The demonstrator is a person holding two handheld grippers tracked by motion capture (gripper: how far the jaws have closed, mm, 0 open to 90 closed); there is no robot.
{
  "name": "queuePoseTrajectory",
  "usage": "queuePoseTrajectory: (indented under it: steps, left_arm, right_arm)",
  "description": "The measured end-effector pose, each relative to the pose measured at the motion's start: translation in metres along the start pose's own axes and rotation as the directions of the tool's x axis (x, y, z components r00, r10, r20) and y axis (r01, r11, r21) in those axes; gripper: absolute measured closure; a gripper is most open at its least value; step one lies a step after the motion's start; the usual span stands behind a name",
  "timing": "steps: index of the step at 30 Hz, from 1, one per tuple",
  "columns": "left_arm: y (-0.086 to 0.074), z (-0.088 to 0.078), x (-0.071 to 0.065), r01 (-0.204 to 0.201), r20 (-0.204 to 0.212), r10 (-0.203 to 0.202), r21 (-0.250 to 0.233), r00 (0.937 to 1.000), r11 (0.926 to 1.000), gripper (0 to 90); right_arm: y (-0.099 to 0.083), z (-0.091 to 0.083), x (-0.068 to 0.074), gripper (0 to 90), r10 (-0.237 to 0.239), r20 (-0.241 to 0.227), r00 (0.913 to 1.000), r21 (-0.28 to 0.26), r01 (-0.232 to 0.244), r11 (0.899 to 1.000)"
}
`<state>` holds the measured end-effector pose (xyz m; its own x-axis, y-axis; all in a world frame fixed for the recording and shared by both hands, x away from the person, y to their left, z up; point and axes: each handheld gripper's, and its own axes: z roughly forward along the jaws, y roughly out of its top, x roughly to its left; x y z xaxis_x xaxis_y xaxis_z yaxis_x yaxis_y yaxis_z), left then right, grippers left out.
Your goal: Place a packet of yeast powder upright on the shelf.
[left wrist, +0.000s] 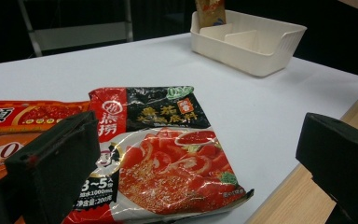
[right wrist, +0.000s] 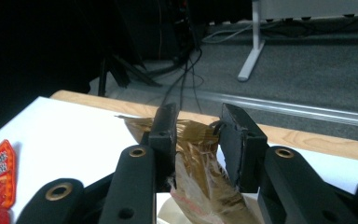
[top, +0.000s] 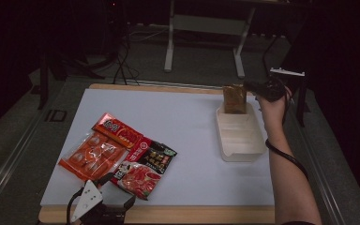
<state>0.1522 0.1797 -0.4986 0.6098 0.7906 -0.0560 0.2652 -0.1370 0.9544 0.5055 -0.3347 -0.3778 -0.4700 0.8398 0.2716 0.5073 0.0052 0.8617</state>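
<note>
1. Jaws of the left gripper (top: 104, 199) stand wide apart at the near edge of the tabletop (top: 183, 117), with nothing between them; in the left gripper view they frame the red-and-black soup-base packet (left wrist: 163, 154) lying flat just ahead.
2. Left of that packet lie two more: an orange packet of round pieces (top: 91, 154) and, overlapping its far edge, a red packet (top: 119, 130).
3. Right of centre, the cream divided tray (top: 240, 136) holds the brown sachet (top: 235, 98), standing upright in its far compartment.
4. Farthest right, the right gripper (right wrist: 198, 140) hangs at the sachet's top; its jaws are partly parted, the crinkled film between them, the left pad against it, the right pad apparently just off it.
5. Judged by its creases, the sachet is light, soft and slick; it would likely buckle, so its top seal looks the safest hold.
6. Underfoot: a white sheet on a wooden board, in a dark room with grey carpet, cables and a white frame (top: 206, 33) beyond.
</note>
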Motion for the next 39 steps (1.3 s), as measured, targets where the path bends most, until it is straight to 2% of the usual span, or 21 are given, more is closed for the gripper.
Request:
queuePoseTrajectory:
  steps: [4, 7, 9, 14, 21, 27, 30, 32, 34, 36, 39]
  left_arm:
    - [0.001, 0.001, 0.000, -0.003, 0.004, 0.003, -0.002, 1.0000, 1.0000, 0.2]
    - [0.001, 0.001, 0.000, -0.003, 0.007, 0.003, -0.002, 1.0000, 1.0000, 0.2]
    - [0.001, 0.002, 0.000, -0.006, 0.010, 0.006, 0.000, 0.9999, 1.0000, 0.3]
    - [0.002, 0.004, -0.002, -0.009, 0.014, 0.009, 0.002, 0.9999, 1.0000, 0.3]
    - [0.002, 0.005, -0.001, -0.005, 0.016, 0.005, 0.001, 0.9999, 1.0000, 0.2]
    - [0.002, 0.006, -0.002, -0.007, 0.019, 0.007, 0.002, 0.9998, 1.0000, 0.2]
    - [0.002, 0.007, -0.002, -0.011, 0.021, 0.011, -0.003, 0.9997, 0.9999, 0.3]
    - [0.002, 0.008, -0.002, -0.014, 0.026, 0.014, -0.001, 0.9996, 0.9999, 0.3]
    - [0.003, 0.009, -0.003, -0.039, 0.023, 0.039, 0.009, 0.9990, 0.9992, 0.3]
    - [0.004, 0.010, -0.004, -0.064, 0.019, 0.064, 0.015, 0.9978, 0.9978, 0.3]
    - [0.005, 0.011, -0.004, -0.075, 0.032, 0.074, 0.018, 0.9967, 0.9970, 0.3]
  right_arm:
    - [-0.001, -0.005, 0.004, 62.3, 0.000, -0.004, 1.0000, -0.013, 0.000, 1.000]
    - [-0.003, -0.010, 0.010, 58.4, -0.017, -0.009, 0.9998, -0.020, 0.017, 1.000]
    - [-0.004, -0.017, 0.017, 56.2, -0.046, -0.010, 0.9989, -0.041, 0.046, 0.998]
    - [-0.004, -0.024, 0.023, 53.6, -0.058, -0.017, 0.9982, -0.054, 0.057, 0.997]
    - [-0.021, -0.039, 0.038, 42.3, -0.069, -0.074, 0.9949, -0.076, 0.063, 0.995]
    - [-0.041, -0.050, 0.045, 35.0, -0.063, -0.106, 0.9924, -0.067, 0.056, 0.996]
    - [-0.050, -0.054, 0.048, 25.1, -0.052, -0.118, 0.9917, -0.084, 0.043, 0.996]
    - [-0.054, -0.057, 0.051, 20.9, -0.052, -0.137, 0.9893, -0.081, 0.041, 0.996]
    - [-0.060, -0.060, 0.055, 17.4, -0.056, -0.156, 0.9862, -0.087, 0.043, 0.995]
    - [-0.066, -0.064, 0.060, 15.4, -0.072, -0.176, 0.9818, -0.087, 0.057, 0.995]
    - [-0.076, -0.072, 0.067, 15.2, -0.075, -0.213, 0.9741, -0.111, 0.052, 0.993]
